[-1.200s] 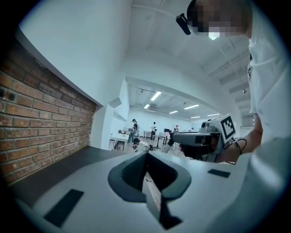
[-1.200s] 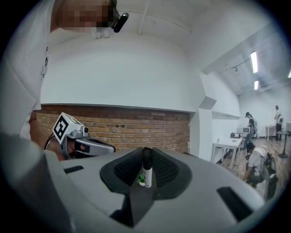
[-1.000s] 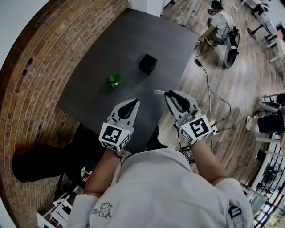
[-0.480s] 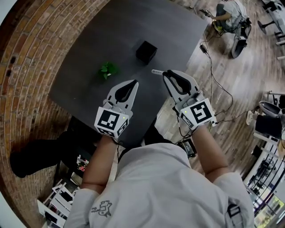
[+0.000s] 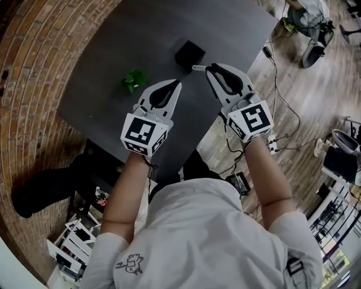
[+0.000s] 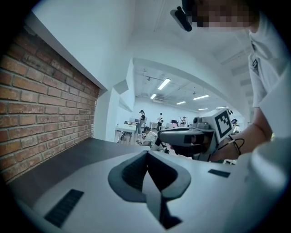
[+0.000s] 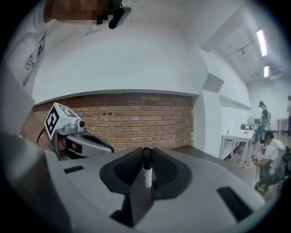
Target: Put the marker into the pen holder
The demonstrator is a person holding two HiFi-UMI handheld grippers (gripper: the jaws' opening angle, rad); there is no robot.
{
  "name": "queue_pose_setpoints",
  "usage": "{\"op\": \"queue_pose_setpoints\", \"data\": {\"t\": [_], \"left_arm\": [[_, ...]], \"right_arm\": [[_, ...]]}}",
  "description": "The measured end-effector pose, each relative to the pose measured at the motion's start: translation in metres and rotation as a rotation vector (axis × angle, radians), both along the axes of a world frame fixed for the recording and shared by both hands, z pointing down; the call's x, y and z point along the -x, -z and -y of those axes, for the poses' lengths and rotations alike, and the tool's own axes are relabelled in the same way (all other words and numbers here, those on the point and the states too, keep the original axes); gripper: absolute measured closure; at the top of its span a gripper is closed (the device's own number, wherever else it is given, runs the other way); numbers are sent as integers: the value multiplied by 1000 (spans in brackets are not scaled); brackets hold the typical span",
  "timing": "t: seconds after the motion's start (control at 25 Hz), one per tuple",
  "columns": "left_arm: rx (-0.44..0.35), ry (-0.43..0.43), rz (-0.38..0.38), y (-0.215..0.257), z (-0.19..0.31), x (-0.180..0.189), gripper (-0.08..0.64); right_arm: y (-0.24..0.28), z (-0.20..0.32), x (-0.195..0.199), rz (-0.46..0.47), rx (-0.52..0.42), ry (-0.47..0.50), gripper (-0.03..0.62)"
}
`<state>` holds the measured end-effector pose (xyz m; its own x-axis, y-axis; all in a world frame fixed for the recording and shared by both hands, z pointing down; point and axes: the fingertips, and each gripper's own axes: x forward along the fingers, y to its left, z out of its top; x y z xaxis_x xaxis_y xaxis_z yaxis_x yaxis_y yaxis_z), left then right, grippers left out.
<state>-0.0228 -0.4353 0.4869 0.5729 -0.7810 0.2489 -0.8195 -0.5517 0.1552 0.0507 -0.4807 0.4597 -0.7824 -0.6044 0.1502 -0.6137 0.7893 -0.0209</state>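
Note:
The black cube-shaped pen holder [image 5: 189, 55] stands on the dark table [image 5: 113, 62]. My right gripper [image 5: 210, 68] is shut on the marker [image 5: 198, 68]. The marker's white end pokes out to the left of the jaws, just right of and below the holder. In the right gripper view the marker [image 7: 147, 170] stands upright between the pads, black cap up. My left gripper [image 5: 176, 86] hovers over the table's near part, below the holder, jaws shut with nothing in them. Its tips [image 6: 148, 153] meet in the left gripper view.
A small green object [image 5: 133, 80] lies on the table left of the holder. A brick wall [image 5: 39, 68] runs along the left. The table's right edge drops to a wood floor with cables [image 5: 276, 73]. A person [image 5: 307, 17] sits at the far right.
Both grippers have moved up the picture, over the table and toward the pen holder. The marker's end now sits close beside the holder. The grip on the marker is unchanged.

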Motion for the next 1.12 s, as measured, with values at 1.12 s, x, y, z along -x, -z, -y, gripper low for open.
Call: {"op": "queue_pose_setpoints", "data": {"t": [1.12], "left_arm": [[135,44,-10,-79,32,6,549]], "right_arm": [[-156,51,26,-185,212,36,515]]}}
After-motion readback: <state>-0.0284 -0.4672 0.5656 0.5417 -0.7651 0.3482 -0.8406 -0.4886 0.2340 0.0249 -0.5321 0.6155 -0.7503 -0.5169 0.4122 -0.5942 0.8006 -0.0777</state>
